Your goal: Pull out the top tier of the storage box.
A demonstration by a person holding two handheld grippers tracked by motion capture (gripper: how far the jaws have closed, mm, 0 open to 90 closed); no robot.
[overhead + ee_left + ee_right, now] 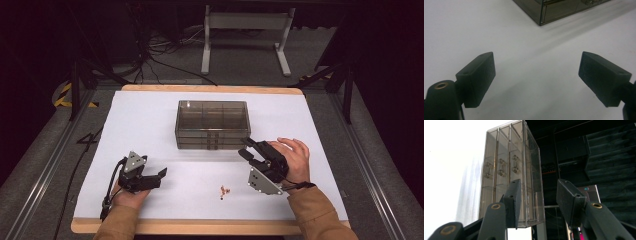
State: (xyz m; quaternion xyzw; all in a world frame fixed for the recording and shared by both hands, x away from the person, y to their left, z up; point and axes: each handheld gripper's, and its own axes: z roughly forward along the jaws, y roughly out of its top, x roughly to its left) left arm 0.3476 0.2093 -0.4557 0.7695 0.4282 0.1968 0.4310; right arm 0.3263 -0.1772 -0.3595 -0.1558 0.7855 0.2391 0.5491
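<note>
"Where is the box?"

"The clear drawer box [212, 125] sits mid tabletop [150, 120]. My right claw [248, 148] is open, empty, near its front corner."

"What next?"

"I think I pull a drawer. My left claw [159, 176] waits open, empty."

From my high view the drawer box [212, 125] sits on the desk [150, 120], toward its far side and near the middle. My left tongs [161, 174] rest near the front edge, left of centre, well apart from the box and pointing right. My right tongs [245, 148] lie right of centre, tips just beside the box's front right corner. A few small bits [224, 190] lie on the desk between the two tongs, nearer the right ones. Beyond the desk's far edge stands a frame [245, 37] on the floor.
</note>
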